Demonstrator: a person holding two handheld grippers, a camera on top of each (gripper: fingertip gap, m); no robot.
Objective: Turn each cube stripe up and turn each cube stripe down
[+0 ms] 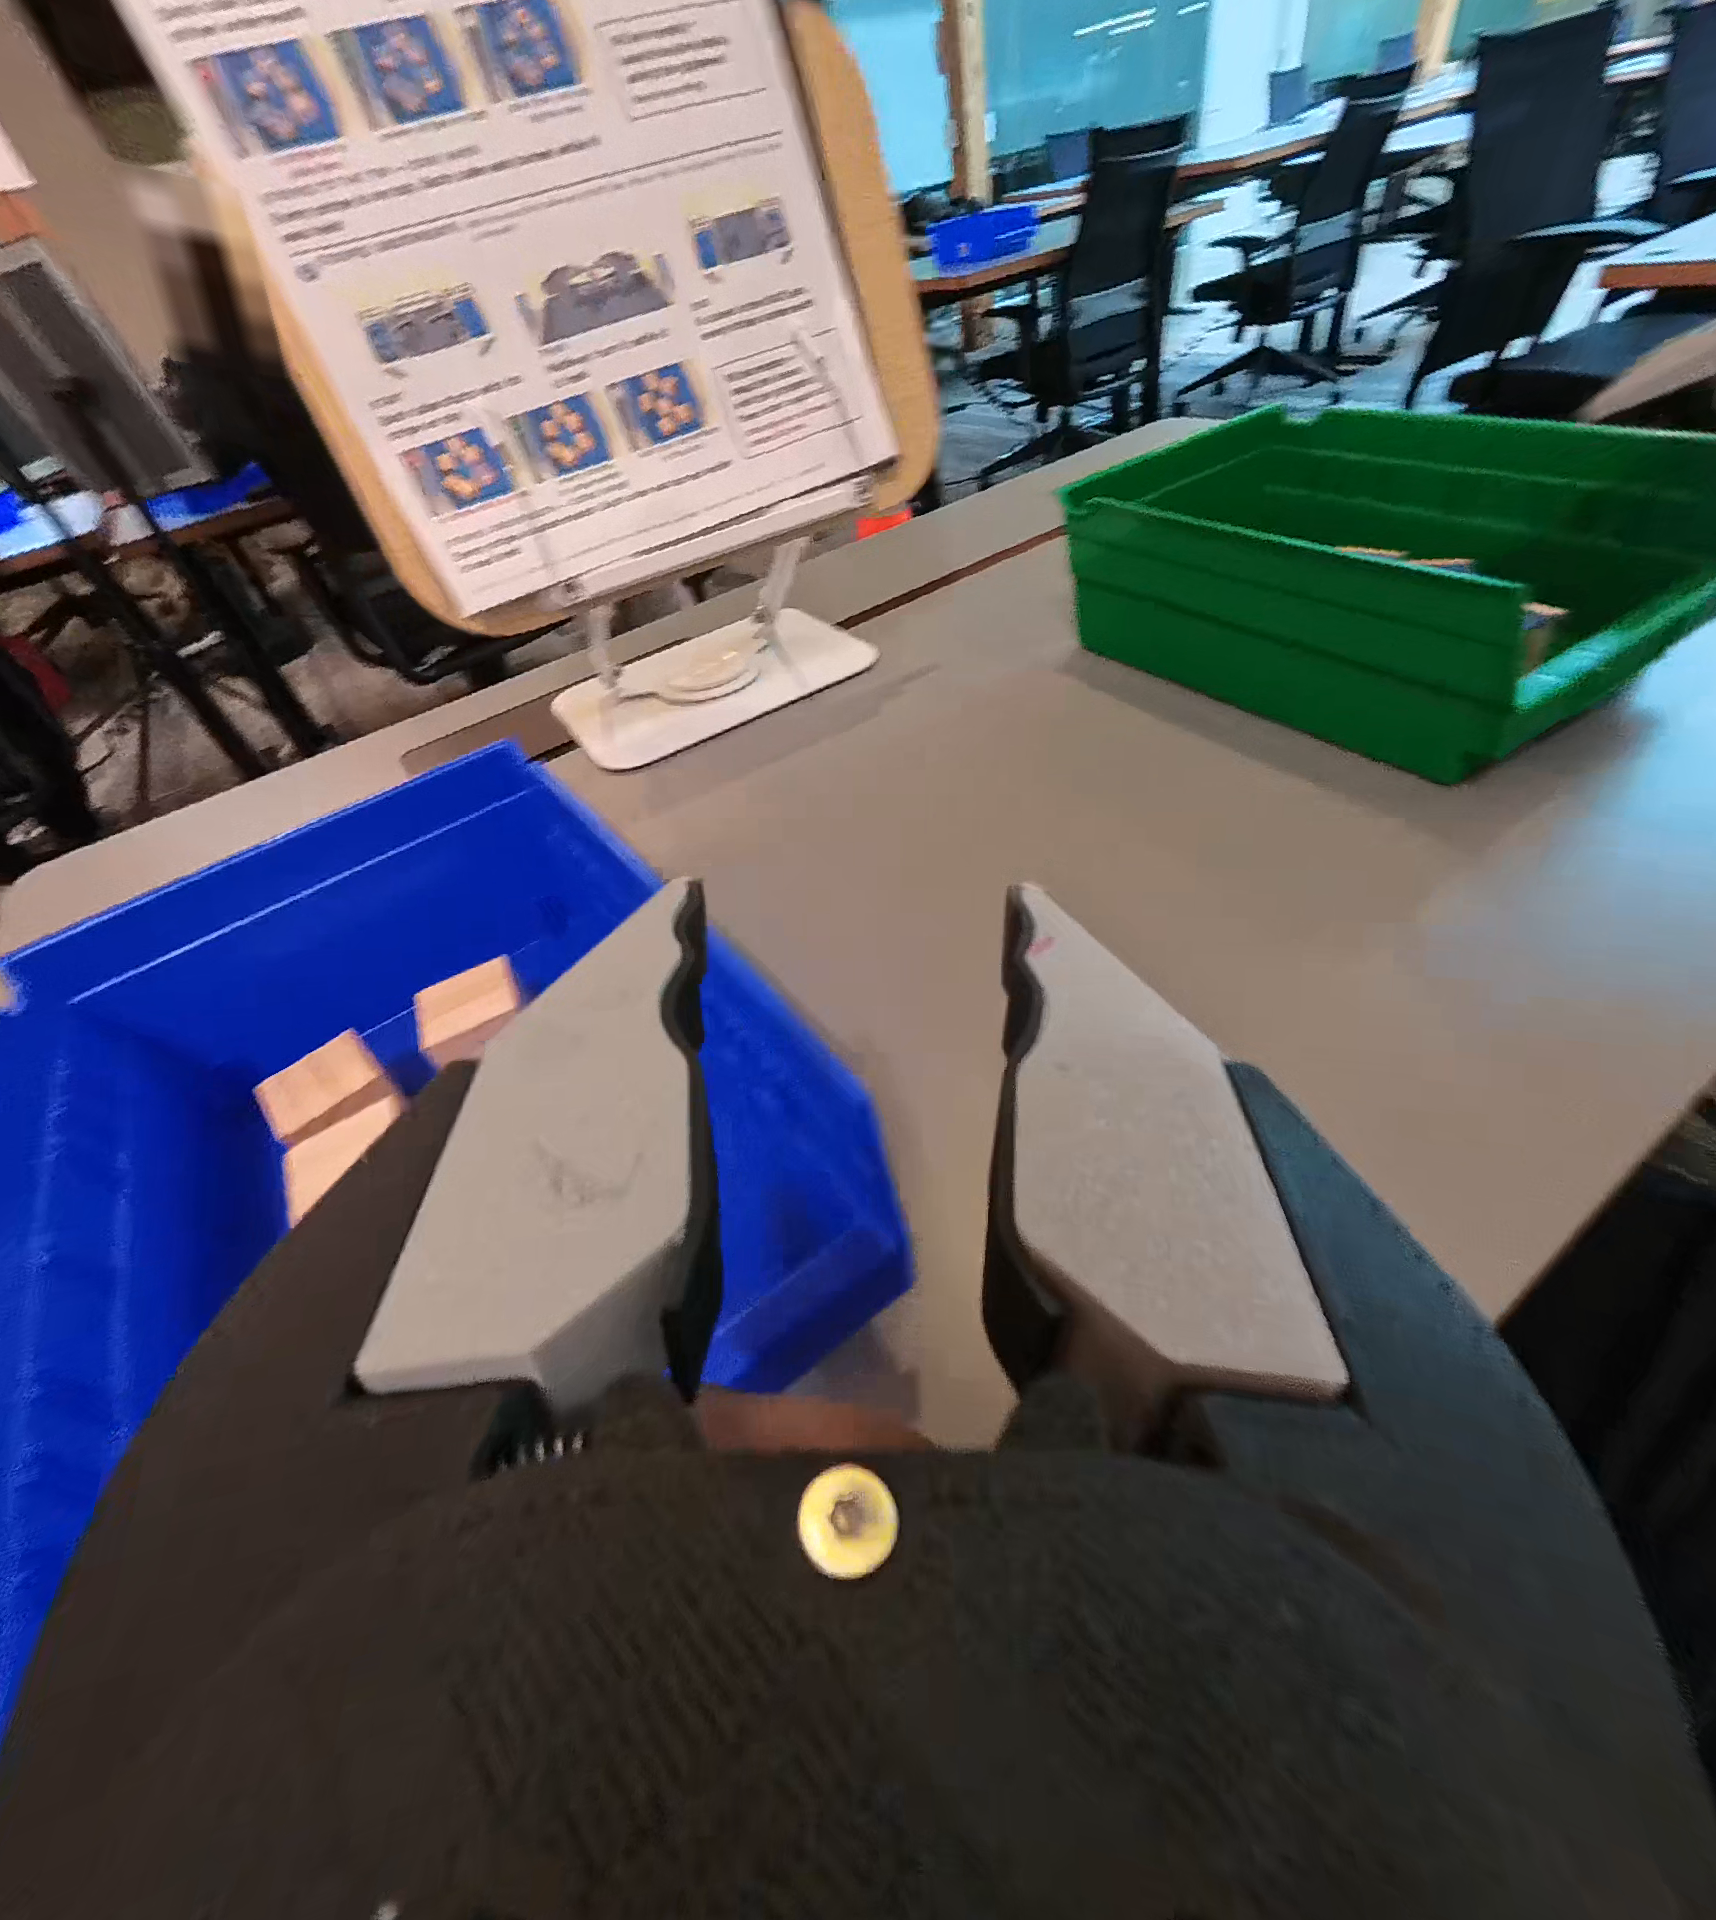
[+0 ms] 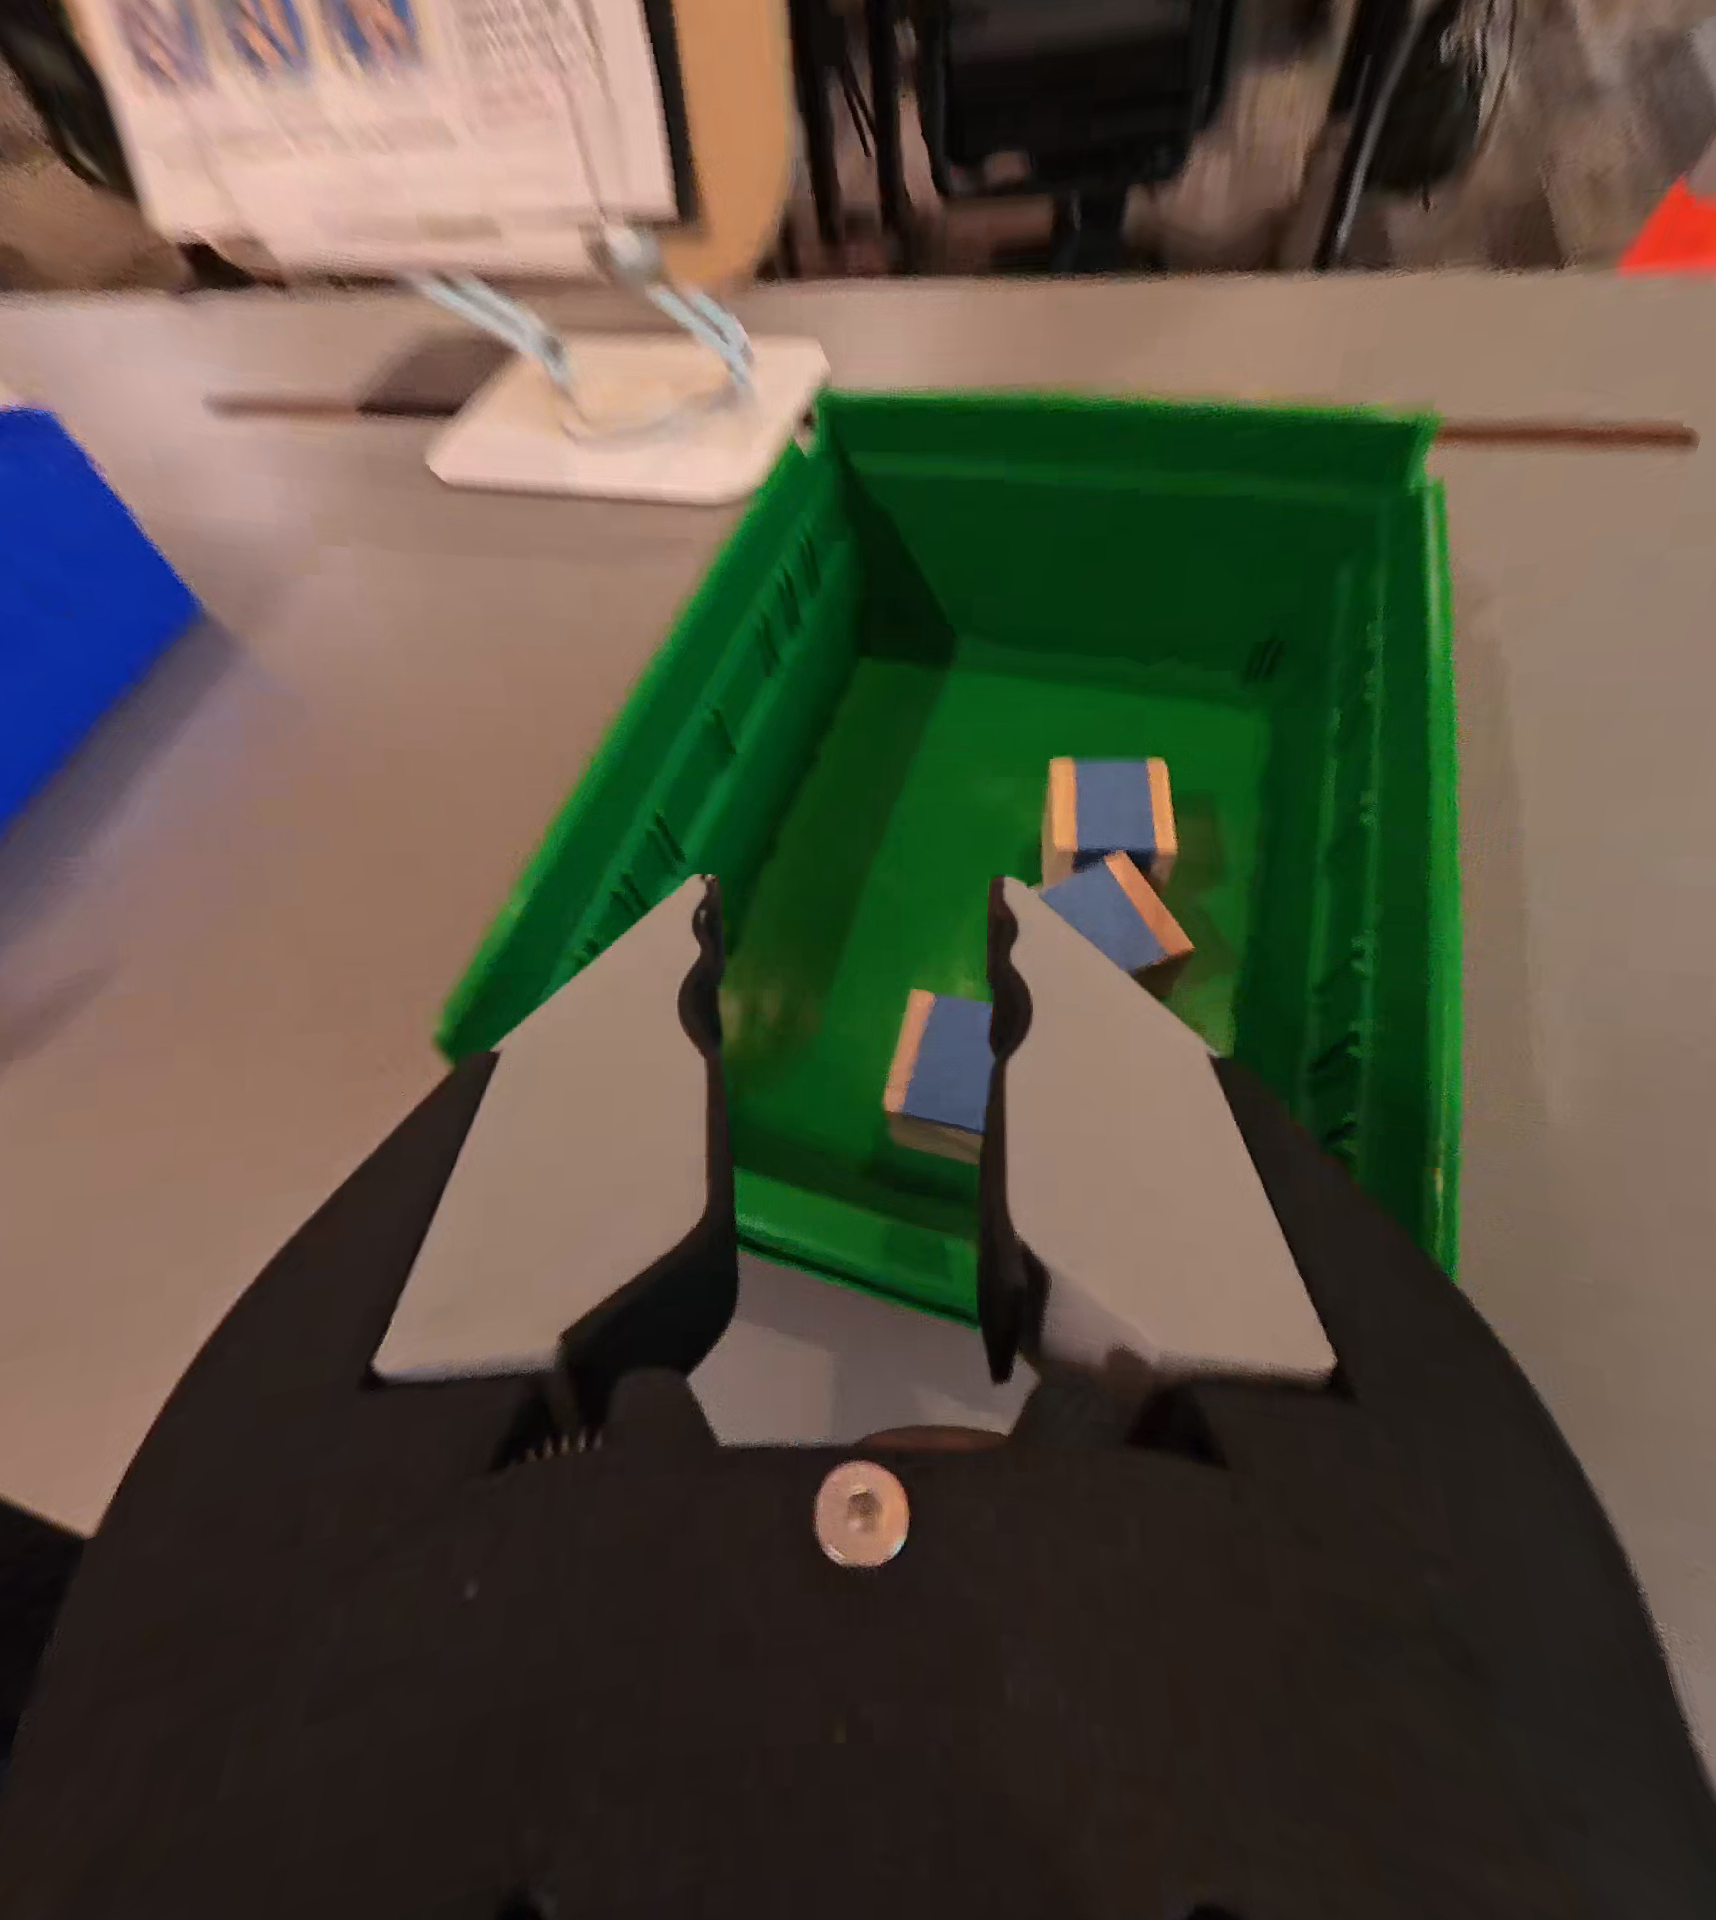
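Both grippers, left (image 1: 849, 914) and right (image 2: 849, 904), gape empty above a smooth grey tabletop (image 1: 1093, 831), over a glossy blue plastic bin (image 1: 158, 1091) showing two plain wooden cubes (image 1: 329, 1086) and a ribbed green bin (image 2: 1394, 831) holding three blue-striped cubes (image 2: 1108, 810), stripes up.

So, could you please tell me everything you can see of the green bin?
The green bin is an open-topped, ribbed, plastic-looking tray resting flat on the grey table. Three wooden cubes lie inside, blue stripes up, two close together or touching. The open right gripper hovers over its near end, touching nothing.
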